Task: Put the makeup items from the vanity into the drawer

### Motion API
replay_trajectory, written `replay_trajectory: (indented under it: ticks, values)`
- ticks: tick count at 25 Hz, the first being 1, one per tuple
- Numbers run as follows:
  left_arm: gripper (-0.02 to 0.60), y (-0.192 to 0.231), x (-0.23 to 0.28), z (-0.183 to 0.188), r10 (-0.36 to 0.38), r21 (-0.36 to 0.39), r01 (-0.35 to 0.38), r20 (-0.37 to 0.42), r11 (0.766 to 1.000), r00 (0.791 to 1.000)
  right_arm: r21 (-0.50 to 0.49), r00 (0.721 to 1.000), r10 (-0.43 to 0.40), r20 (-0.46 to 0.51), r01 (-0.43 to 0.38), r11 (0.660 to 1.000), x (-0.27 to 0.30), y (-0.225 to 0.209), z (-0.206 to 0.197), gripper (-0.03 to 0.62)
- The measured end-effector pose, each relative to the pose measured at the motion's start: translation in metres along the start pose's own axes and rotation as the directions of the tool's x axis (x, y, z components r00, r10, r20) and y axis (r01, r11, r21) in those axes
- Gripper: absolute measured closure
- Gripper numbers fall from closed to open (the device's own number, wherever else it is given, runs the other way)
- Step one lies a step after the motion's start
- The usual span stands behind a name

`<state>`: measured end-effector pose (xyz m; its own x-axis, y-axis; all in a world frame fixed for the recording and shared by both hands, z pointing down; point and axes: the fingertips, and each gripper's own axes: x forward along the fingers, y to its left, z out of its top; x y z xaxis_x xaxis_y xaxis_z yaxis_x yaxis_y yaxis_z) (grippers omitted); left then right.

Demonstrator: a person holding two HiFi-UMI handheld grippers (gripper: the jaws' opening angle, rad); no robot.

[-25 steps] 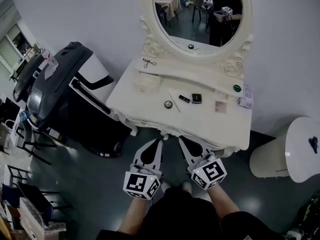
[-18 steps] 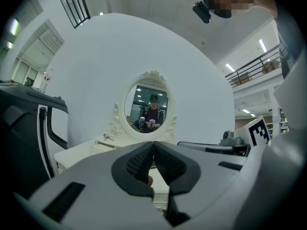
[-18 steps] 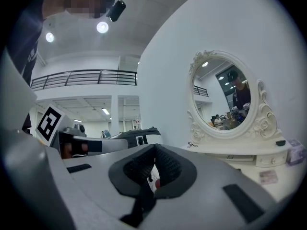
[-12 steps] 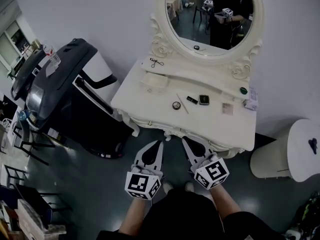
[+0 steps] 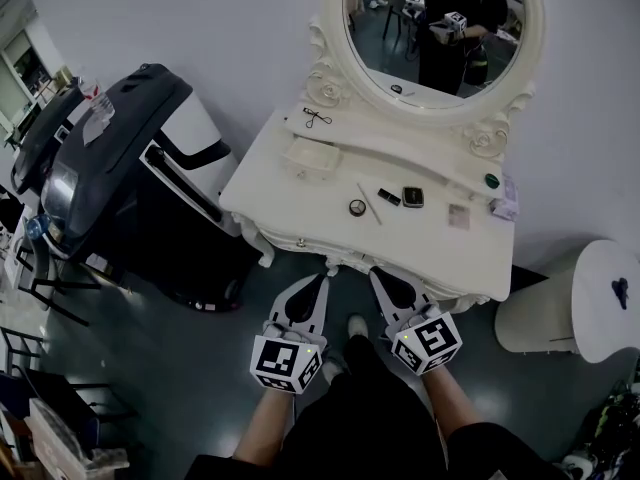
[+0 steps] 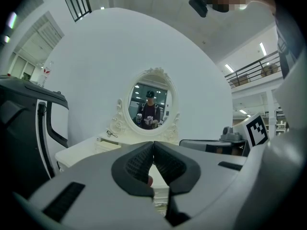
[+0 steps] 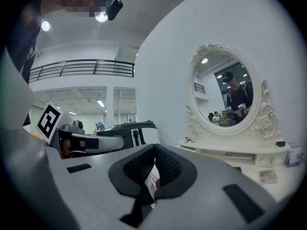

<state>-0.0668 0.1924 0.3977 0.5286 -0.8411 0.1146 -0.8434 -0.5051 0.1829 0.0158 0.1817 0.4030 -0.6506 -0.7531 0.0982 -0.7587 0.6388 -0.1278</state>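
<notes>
The white vanity (image 5: pixel 300 206) stands under an oval mirror (image 5: pixel 440 28). On its top lie a round compact (image 5: pixel 357 207), a thin pencil (image 5: pixel 370 204), a black lipstick (image 5: pixel 389 197), a square black compact (image 5: pixel 412 198), a small palette (image 5: pixel 459 216), a green-lidded jar (image 5: pixel 492 180) and an eyelash curler (image 5: pixel 317 119). My left gripper (image 5: pixel 323 279) and right gripper (image 5: pixel 373 275) hover side by side just short of the vanity's front edge, both shut and empty. The left gripper (image 6: pixel 153 143) and the right gripper (image 7: pixel 154 146) show their pads pressed together.
A large black and white machine (image 5: pixel 120 168) stands left of the vanity. A white round bin (image 5: pixel 590 298) stands to the right. A flat white box (image 5: pixel 308 154) and a small packet (image 5: pixel 504 208) also rest on the vanity. My feet (image 5: pixel 355 325) are on the dark floor.
Both grippers have moved forward toward the vanity's front edge, and the view has shifted with them. The jaws stay shut.
</notes>
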Motion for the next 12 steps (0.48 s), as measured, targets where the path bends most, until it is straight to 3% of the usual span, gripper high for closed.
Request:
replay_trajectory:
  ticks: [12]
  values:
    - [0.566,0.037,0.067,-0.013,0.005,-0.006,-0.005,-0.055,1.0,0.998,0.028,0.999,-0.008,-0.047,0.01,1.0,0.058,-0.06,-0.017,0.574]
